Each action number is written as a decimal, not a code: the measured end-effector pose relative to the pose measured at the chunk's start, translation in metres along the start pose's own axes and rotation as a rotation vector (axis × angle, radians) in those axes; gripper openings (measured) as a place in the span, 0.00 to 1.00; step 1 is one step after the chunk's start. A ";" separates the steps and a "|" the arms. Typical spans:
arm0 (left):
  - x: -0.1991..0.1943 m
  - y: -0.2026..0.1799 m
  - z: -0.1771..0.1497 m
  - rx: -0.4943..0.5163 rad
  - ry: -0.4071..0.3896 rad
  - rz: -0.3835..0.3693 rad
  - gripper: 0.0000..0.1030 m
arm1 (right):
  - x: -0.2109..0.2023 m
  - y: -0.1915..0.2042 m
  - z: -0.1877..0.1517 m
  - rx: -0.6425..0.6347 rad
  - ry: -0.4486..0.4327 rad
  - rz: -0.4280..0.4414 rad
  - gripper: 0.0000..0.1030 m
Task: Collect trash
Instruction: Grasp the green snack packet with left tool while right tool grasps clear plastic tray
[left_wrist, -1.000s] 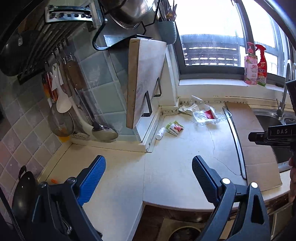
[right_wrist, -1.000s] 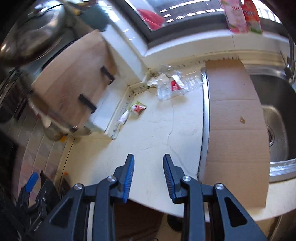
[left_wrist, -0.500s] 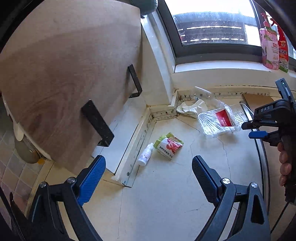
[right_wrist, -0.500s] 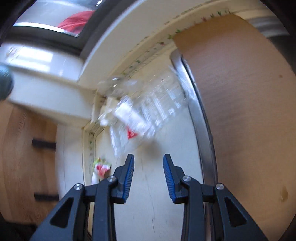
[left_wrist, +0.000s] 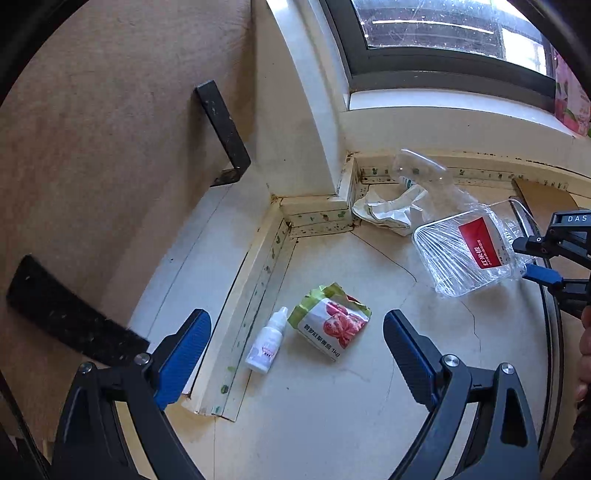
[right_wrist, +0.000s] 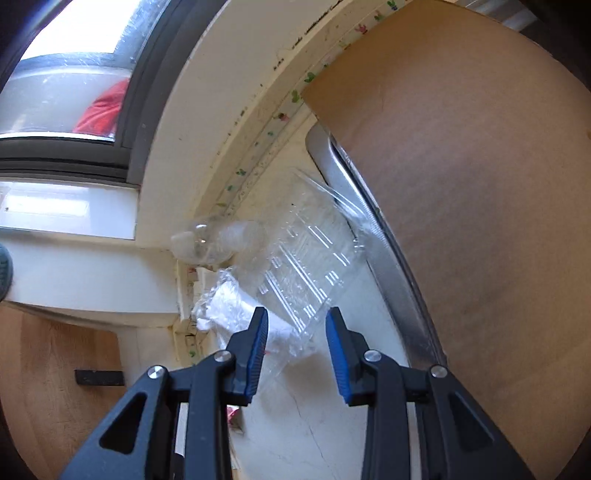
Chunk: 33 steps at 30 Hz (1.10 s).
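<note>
One clear tray (left_wrist: 467, 254), one snack packet (left_wrist: 330, 321), one dropper bottle (left_wrist: 266, 341), one crumpled bag (left_wrist: 388, 212).

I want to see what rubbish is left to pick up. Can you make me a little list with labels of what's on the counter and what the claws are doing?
Place: kitchen counter by a window
Clear plastic tray: red label, near the right claw
Snack packet: green, crumpled, lying flat
Small white bottle: on its side, beside the packet
Crumpled white wrapper: in the corner
Left claw: open, holding nothing
Right claw: open, at the tray's edge
</note>
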<state>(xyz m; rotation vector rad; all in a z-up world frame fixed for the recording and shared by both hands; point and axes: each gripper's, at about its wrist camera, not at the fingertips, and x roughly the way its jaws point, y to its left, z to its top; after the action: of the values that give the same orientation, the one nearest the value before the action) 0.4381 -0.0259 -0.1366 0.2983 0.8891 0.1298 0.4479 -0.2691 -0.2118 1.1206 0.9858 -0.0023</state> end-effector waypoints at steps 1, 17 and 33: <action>0.006 -0.002 0.002 0.002 0.012 -0.001 0.91 | 0.002 0.000 0.000 0.004 -0.002 -0.007 0.32; 0.086 0.002 0.007 -0.070 0.239 -0.115 0.91 | -0.027 0.011 -0.002 -0.182 -0.109 -0.015 0.05; 0.137 0.003 0.004 -0.151 0.314 -0.146 0.91 | -0.060 0.024 -0.039 -0.377 -0.104 0.060 0.05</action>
<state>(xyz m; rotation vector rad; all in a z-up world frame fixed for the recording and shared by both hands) 0.5268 0.0081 -0.2358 0.0712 1.2026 0.1097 0.3973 -0.2557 -0.1568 0.7946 0.8178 0.1663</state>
